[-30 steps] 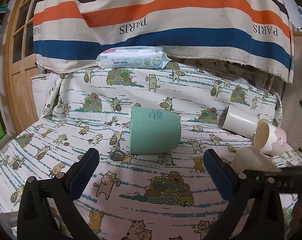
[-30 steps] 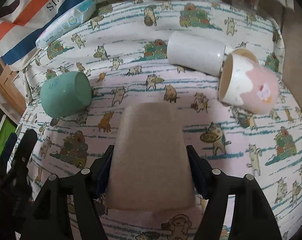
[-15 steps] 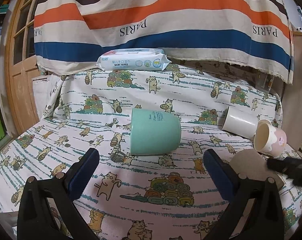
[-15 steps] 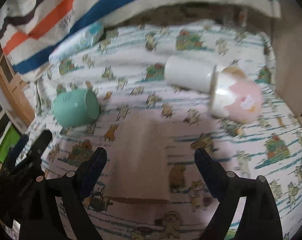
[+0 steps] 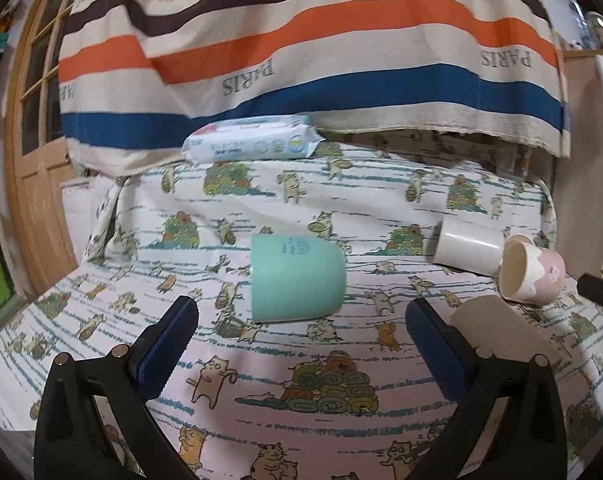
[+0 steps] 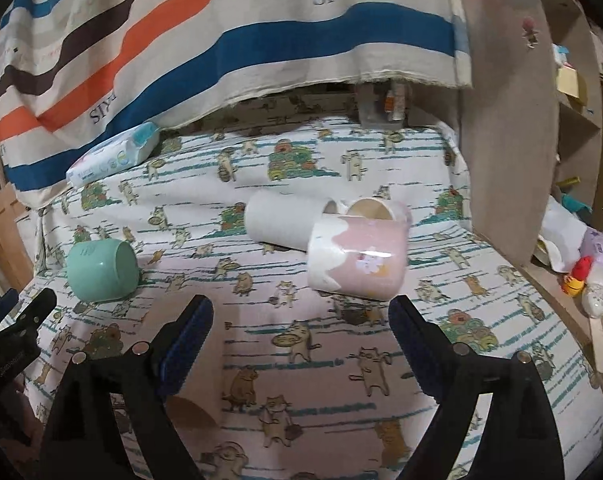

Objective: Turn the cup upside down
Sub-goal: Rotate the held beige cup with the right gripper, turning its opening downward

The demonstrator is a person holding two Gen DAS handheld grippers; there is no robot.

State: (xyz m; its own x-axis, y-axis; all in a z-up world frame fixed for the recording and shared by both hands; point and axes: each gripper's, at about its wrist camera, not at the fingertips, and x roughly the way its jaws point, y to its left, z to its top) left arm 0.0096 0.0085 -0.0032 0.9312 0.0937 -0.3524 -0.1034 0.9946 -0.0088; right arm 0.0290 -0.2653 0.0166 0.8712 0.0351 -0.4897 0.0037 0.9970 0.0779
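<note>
there, beige cup (image 5: pixel 497 328) upside down

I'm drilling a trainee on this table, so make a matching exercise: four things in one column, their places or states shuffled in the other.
Things:
1. green cup
2. pink cup
3. beige cup
4. wipes pack

Places or states:
a. far back, by the striped cloth
b. on its side, alone mid-table
c. on its side, next to the white cup
d. standing, near right in the left wrist view

Pairs: 1-b, 2-c, 3-d, 4-a
</note>
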